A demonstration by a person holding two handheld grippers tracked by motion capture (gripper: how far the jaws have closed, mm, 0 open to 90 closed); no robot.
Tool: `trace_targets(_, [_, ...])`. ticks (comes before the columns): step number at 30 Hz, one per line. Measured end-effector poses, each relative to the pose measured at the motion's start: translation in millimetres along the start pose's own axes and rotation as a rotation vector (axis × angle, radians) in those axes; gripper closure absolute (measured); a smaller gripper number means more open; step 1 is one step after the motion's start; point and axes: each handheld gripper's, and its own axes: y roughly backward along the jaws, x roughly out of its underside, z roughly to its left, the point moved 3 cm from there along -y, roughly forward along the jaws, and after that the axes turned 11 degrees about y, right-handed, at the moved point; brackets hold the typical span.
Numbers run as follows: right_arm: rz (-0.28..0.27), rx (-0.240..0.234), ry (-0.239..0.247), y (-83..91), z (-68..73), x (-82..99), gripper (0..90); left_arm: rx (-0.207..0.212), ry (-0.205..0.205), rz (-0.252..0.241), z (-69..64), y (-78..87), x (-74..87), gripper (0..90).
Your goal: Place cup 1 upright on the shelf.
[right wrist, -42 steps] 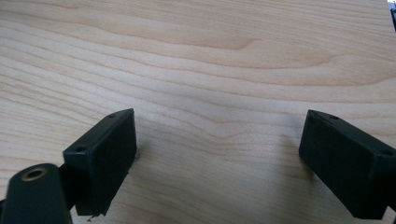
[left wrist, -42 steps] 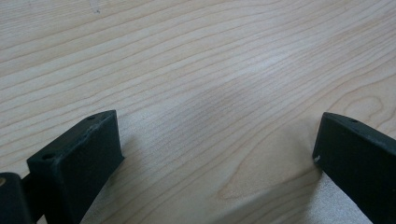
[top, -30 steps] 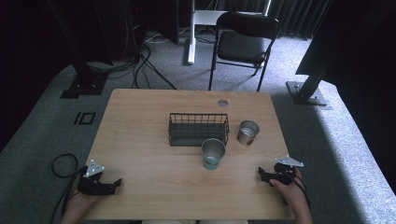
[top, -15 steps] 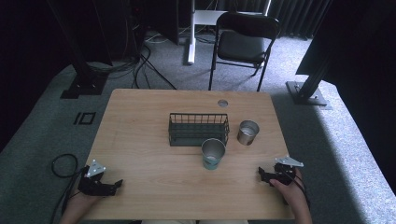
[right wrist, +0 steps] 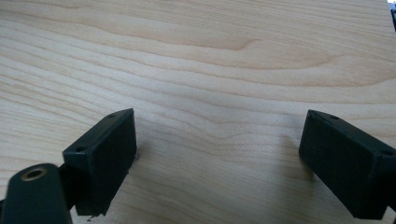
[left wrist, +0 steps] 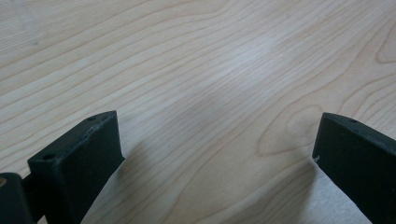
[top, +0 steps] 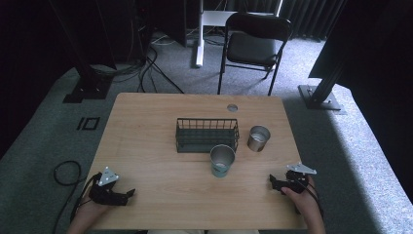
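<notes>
The taller cup (top: 222, 160) hides part of the wire basket's (top: 207, 135) front wall. Both cups' contents are too small to tell. Below the worktop (top: 160, 112), both forearms are cut off.

Your table (top: 146, 126) is pale wood with a smooth, faintly sheened grain. At frame centre, the rack (top: 207, 135) is dark matt wire; both cups (top: 222, 160) (top: 258, 138) look like brushed metal. Your jaws are matt black plastic.
</notes>
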Motion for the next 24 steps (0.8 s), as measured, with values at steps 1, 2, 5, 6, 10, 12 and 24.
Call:
trace_targets(1, [0.0, 0.0, 0.0, 0.0, 0.0, 0.0, 10.7, 0.003, -0.003, 0.004, -1.2, -1.1, -0.4, 1.8])
trace_targets(2, [0.0, 0.0, 0.0, 0.0, 0.0, 0.0, 10.7, 0.003, -0.003, 0.004, -1.2, -1.1, -0.4, 1.9])
trace_targets(5, [0.0, 0.0, 0.0, 0.0, 0.0, 0.0, 10.7, 0.017, -0.015, 0.011, -6.4, -4.4, -1.9, 1.8])
trace_targets(6, [0.0, 0.0, 0.0, 0.0, 0.0, 0.0, 10.7, 0.017, -0.021, 0.013, -7.6, -4.7, -2.4, 1.9])
trace_targets(10, [0.0, 0.0, 0.0, 0.0, 0.0, 0.0, 10.7, 0.036, -0.028, 0.008, -11.9, -5.9, -4.4, 1.9])
trace_targets(12, [0.0, 0.0, 0.0, 0.0, 0.0, 0.0, 10.7, 0.05, -0.043, 0.008, -16.5, -6.6, -7.4, 1.9])
trace_targets(24, [0.0, 0.0, 0.0, 0.0, 0.0, 0.0, 10.7, 0.093, -0.091, 0.017, -34.5, -11.2, -17.6, 1.8])
